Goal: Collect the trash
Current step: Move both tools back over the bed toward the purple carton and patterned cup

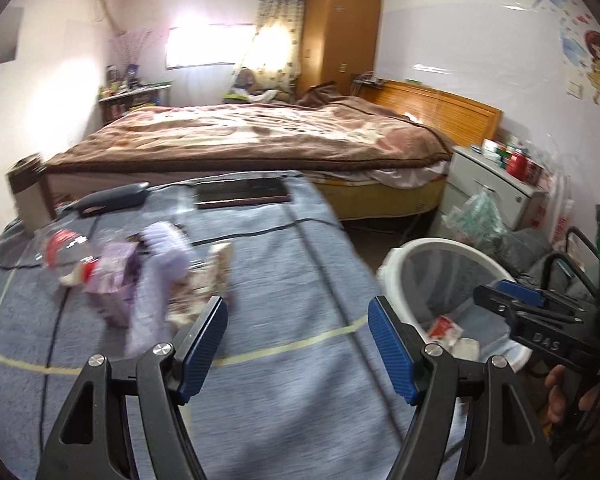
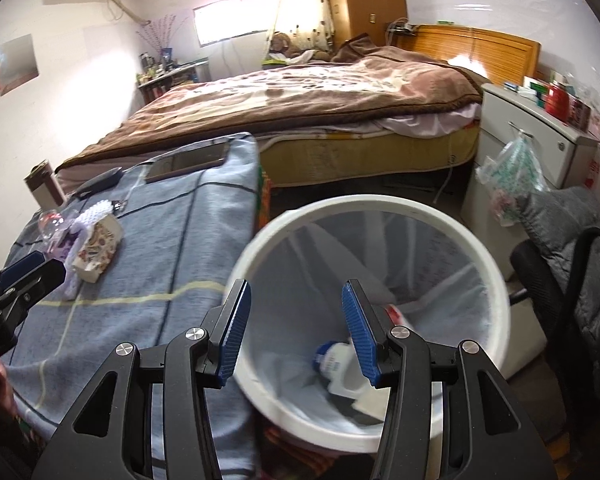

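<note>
The left hand-held gripper [image 1: 298, 338] hangs over the worktop [image 1: 284, 264] with jaws wide and nothing between them. The right hand-held gripper [image 2: 296, 330] hangs over the bin [image 2: 496, 280], jaws also apart and empty.

**Location of the trash.** The remaining pieces lie in one cluster on the worktop's left part: a clear bottle [image 1: 62, 246] with a red label, a purple wrapper [image 1: 114, 266], a patterned carton [image 2: 98, 246] and a white ribbed item [image 2: 96, 210]. The bin stands just beside the worktop's right edge. It is lined with a bag and already holds a white bottle [image 2: 334, 362] and a red-and-white packet [image 1: 442, 328].

**Handling.**
- Bottle: judged light, thin-walled and slippery. Grip across the body; expect it to dent or roll.
- Wrapper: judged soft and nearly weightless. Pinch a raised fold, not a flat face.
- Carton: judged light and stiff enough to hold shape. Grip across its narrow sides.

**Limits of view.**
- The cluster is motion-blurred in the left view; the outlines of the pieces run together.
- The pieces touch or overlap; which lies on top cannot be told.
- The ribbed item cannot be identified.
- The bin's bottom is partly hidden by the right gripper's fingers [image 2: 360, 334].
</note>
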`<state>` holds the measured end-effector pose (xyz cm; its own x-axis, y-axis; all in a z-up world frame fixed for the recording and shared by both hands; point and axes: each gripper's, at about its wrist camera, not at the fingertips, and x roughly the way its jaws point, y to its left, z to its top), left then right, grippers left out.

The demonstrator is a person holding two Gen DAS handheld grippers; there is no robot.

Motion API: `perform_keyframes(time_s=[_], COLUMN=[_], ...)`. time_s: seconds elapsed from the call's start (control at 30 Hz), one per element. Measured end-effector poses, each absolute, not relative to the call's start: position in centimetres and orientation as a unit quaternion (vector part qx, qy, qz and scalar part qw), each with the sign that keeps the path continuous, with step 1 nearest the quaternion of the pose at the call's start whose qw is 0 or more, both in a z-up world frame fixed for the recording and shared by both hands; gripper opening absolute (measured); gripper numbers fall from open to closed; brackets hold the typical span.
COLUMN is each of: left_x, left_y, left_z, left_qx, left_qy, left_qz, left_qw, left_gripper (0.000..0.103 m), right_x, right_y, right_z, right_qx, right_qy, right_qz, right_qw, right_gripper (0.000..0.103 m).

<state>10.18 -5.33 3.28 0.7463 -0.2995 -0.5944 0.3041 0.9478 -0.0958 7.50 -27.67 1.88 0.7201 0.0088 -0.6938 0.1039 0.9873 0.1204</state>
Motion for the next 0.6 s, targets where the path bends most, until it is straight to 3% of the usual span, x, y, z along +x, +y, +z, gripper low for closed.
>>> perform_keyframes(time_s=[0.6], left_x=[11.7], left_y=[5.7], left_z=[2.4], left_qx=[-0.031], left_qy=[0.327], left_qz=[-0.052], left_qw=[0.943], left_gripper=[0.075], right_x=[10.9], right_y=[-18.7], right_z=[1.9], right_qx=[0.059], right_qy=[0.384], right_qz=[0.067], right_qw=[0.919], right_gripper=[0.05])
